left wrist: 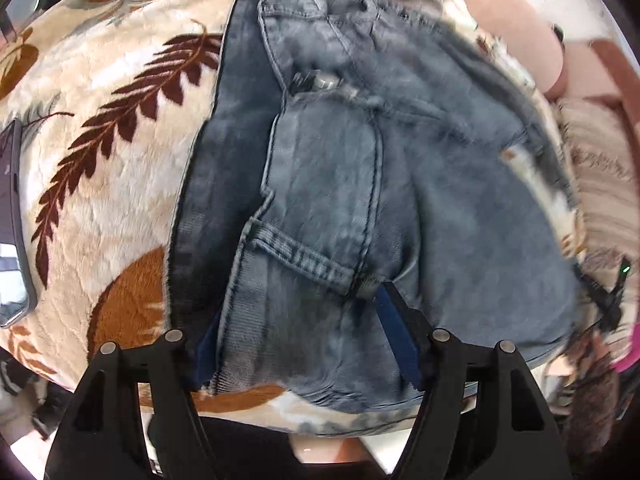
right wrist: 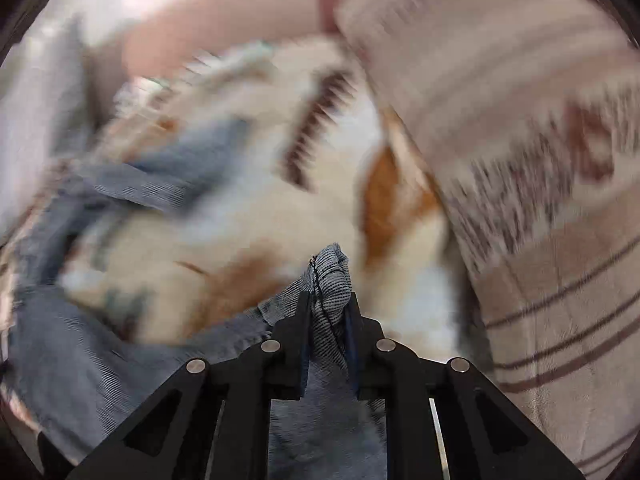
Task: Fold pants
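Blue denim pants point(left wrist: 400, 160) lie bunched on a cream fleece blanket with brown leaf prints point(left wrist: 120, 200), waistband, belt loop and button showing. My left gripper point(left wrist: 298, 312) hangs over the waistband, open, its jaws wide apart with a fold of denim lying between its blue pads point(left wrist: 396, 320). In the blurred right wrist view, my right gripper point(right wrist: 330, 296) is shut on a bunched edge of the pants point(right wrist: 332, 276). The rest of the denim point(right wrist: 80, 360) trails off to the lower left over the blanket point(right wrist: 240, 208).
A dark-framed flat device point(left wrist: 16, 240) lies on the blanket at the far left. A beige striped cushion or throw point(right wrist: 540, 240) rises close on the right. Pink bedding point(left wrist: 520, 20) lies beyond the pants. The blanket's near edge runs just below the left gripper.
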